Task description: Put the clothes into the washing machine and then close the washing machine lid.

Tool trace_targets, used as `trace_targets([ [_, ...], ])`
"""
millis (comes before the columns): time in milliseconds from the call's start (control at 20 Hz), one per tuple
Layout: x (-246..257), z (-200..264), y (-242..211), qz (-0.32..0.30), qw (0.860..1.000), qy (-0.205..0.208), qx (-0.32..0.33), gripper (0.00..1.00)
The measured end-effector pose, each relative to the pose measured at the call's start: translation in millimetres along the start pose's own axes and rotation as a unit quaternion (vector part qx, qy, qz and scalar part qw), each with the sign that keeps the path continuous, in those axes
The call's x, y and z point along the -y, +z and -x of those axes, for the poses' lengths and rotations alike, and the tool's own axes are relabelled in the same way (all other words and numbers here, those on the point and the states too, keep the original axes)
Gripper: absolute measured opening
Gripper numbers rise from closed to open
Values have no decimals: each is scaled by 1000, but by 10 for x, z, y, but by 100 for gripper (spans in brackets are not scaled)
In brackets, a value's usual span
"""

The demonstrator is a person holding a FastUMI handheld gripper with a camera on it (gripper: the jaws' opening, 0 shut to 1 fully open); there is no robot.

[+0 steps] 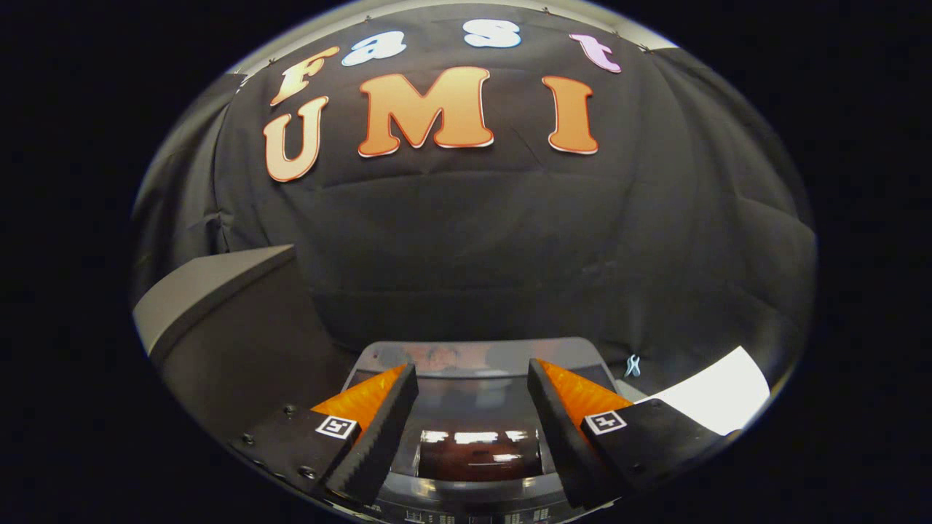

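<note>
Below spread hand-held gripper [473,378], washing machine lid [473,437]

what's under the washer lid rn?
Can't tell: the closed dark lid reflects lights and hides the drum and any clothes. The open tongs hover above it, holding nothing.

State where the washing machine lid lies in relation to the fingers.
In the gripper view, the lid lies below and between the open fingers, ahead of the black wall.

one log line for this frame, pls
gripper: open, empty | washing machine lid: shut, glossy, below fingers | clothes: none seen | grey box: beside washer
</note>
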State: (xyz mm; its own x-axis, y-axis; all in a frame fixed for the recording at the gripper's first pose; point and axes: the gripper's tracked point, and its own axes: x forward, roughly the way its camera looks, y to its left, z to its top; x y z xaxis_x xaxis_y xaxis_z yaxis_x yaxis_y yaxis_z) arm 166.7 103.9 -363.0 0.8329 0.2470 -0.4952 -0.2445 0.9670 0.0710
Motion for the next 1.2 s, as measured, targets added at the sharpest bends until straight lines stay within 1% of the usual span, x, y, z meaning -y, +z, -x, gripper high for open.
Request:
trace_targets([
  [200, 26, 50, -135, -20, 1000, -5, -11, 98],
  [450, 48, 195, 132, -15, 1000, -7, 20, 98],
  [750, -41, 520, 735, -25, 997, 5, 72, 98],
  [950, -125, 914, 1255, -21, 993, 14, 113, 97],
  [1000, -138, 993, 1320, -22, 992, 16, 126, 97],
  [1200, -220, 1539, 1846, -18, 985, 28, 168, 96],
])
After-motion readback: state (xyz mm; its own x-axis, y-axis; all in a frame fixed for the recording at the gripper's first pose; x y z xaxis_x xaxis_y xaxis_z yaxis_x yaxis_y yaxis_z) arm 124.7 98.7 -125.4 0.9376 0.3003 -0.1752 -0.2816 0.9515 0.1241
